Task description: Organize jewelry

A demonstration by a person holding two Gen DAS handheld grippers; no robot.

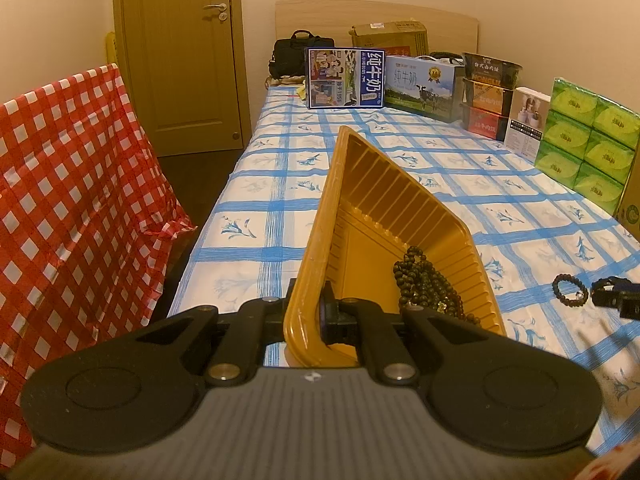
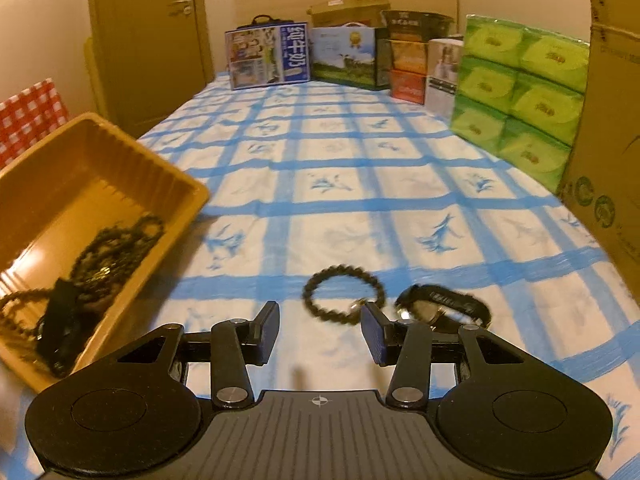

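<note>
My left gripper (image 1: pixel 308 312) is shut on the near rim of a yellow plastic tray (image 1: pixel 384 204) and holds it tilted, left side up. Dark bead necklaces (image 1: pixel 432 286) lie heaped in its low right corner. In the right wrist view the tray (image 2: pixel 132 148) is at the left with the beads (image 2: pixel 108 248) inside. My right gripper (image 2: pixel 320 330) is open and empty just above the cloth. A dark bead bracelet (image 2: pixel 344 294) lies just ahead of it, and a black band (image 2: pixel 444 304) lies to its right. Both also show in the left wrist view: the bracelet (image 1: pixel 570 290) and the band (image 1: pixel 606 290).
The blue-checked cloth (image 2: pixel 360 184) covers the table. Milk cartons (image 1: pixel 346 78), noodle boxes (image 1: pixel 490 96) and green tissue packs (image 1: pixel 588 136) line the far and right side. A cardboard box (image 2: pixel 612 120) stands at right. A red-checked cover (image 1: pixel 72 208) is at left.
</note>
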